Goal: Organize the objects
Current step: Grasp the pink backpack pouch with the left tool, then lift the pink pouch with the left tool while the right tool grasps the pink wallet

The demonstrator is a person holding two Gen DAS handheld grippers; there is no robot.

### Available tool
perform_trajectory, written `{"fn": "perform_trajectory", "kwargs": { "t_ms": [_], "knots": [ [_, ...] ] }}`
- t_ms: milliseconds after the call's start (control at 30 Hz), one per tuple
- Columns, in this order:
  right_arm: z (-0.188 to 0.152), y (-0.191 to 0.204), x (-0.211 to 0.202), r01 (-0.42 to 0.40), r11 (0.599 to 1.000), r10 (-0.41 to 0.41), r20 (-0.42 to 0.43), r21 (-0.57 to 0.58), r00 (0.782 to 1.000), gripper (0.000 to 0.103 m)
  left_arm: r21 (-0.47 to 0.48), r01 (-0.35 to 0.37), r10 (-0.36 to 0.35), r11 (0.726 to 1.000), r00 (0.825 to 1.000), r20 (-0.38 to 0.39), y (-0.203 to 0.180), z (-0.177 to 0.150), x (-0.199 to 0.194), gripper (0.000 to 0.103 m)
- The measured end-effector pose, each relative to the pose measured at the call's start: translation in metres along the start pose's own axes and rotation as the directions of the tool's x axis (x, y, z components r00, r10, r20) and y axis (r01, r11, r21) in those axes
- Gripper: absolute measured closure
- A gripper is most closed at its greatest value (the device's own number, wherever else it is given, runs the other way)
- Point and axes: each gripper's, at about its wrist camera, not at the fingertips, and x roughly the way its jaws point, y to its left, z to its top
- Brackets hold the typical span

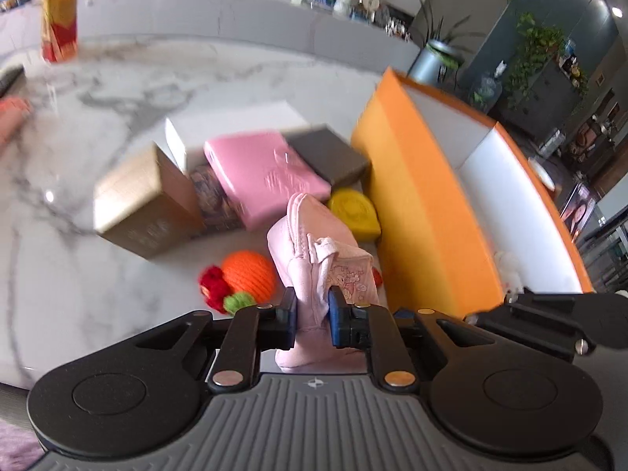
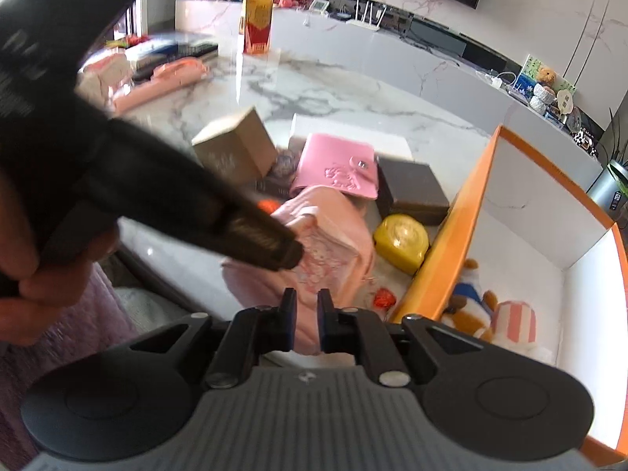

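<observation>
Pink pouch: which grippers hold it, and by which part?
Both grippers, left and right, clamp the pink pouch at its near end.

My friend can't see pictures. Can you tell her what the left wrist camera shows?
The left gripper pinches a pale pink fabric pouch above a white marble table. Behind it lie a knitted orange fruit toy, a pink wallet and a yellow tape measure, beside a tall orange storage box.
</observation>
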Motion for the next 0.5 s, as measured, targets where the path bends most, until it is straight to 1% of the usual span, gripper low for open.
{"fn": "perform_trajectory", "kwargs": {
  "t_ms": [33,133,200,300,367,433,500],
  "knots": [
    [0.003,-0.001,-0.004,0.007,1.0,-0.007,0.016,0.004,1.0,0.081,0.005,0.003,-0.003,1.0,1.0,0.018,0.0,0.002,-0.008,0.085],
    [0.012,-0.006,-0.013,0.014,0.999,-0.016,0.061,0.029,0.998,0.074,0.013,-0.02,0.019,1.0,0.995,0.096,0.002,0.011,-0.033,0.085],
    [0.019,-0.01,-0.015,0.02,0.998,-0.024,0.075,0.055,0.997,0.071,0.001,-0.067,0.066,0.998,0.987,0.149,0.007,0.019,-0.047,0.085],
    [0.034,-0.015,-0.004,0.033,0.997,-0.037,0.069,0.063,0.997,0.069,0.006,-0.144,0.139,0.99,0.966,0.216,0.014,0.033,-0.061,0.085],
    [0.044,-0.015,0.007,0.025,0.998,-0.03,0.071,0.059,0.997,0.068,0.006,-0.181,0.174,0.984,0.956,0.237,0.018,0.042,-0.065,0.084],
    [0.053,-0.013,0.02,0.019,0.998,-0.022,0.063,0.06,0.998,0.063,0.008,-0.214,0.205,0.977,0.948,0.245,0.022,0.048,-0.064,0.084],
    [0.062,-0.012,0.038,0.024,0.998,-0.026,0.051,0.051,0.998,0.063,0.01,-0.246,0.236,0.969,0.939,0.249,0.024,0.051,-0.062,0.084]
  ]
}}
